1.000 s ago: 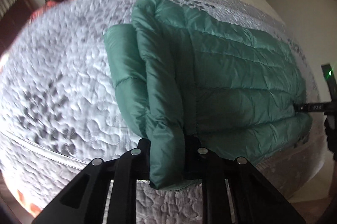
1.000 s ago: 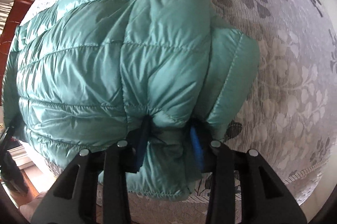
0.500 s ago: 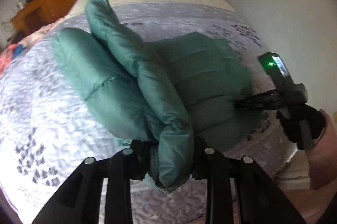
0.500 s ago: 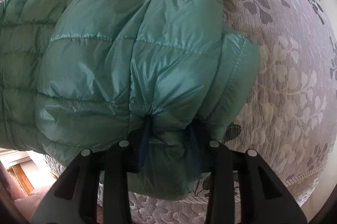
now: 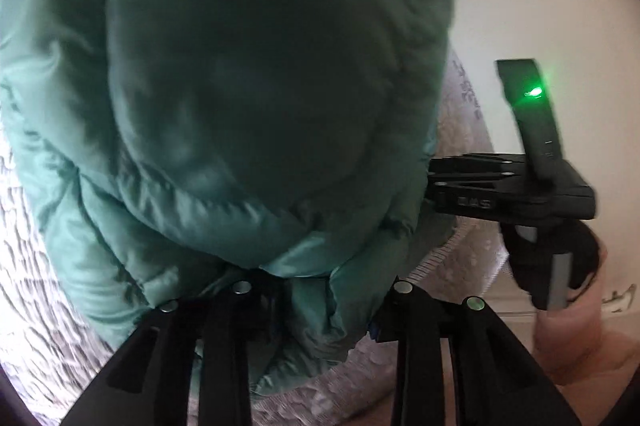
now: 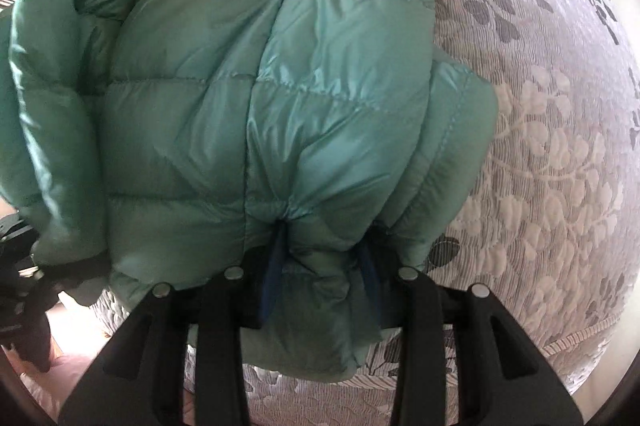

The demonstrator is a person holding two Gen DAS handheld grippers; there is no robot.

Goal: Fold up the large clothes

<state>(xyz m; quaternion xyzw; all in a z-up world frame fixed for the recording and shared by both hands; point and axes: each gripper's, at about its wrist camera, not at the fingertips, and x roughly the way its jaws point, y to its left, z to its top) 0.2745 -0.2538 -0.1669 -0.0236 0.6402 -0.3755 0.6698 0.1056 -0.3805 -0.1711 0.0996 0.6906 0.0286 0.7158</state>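
Left claw [image 5: 320, 300] pinching a bunched edge of the green puffer jacket [image 5: 224, 98], which billows up close and fills most of the left wrist view. Right claw [image 6: 324, 258] clamped on another gathered edge of the jacket [image 6: 256, 82]. Jacket lies partly folded on the grey floral bed cover [image 6: 540, 130]; right claw's body [image 5: 508, 190] visible just beside the jacket's right side.

You have one green puffer jacket [image 6: 256, 98] on one patterned bedspread [image 6: 540, 146]. You hold two grippers, the left gripper [image 5: 316, 302] and the right gripper [image 6: 320, 266].
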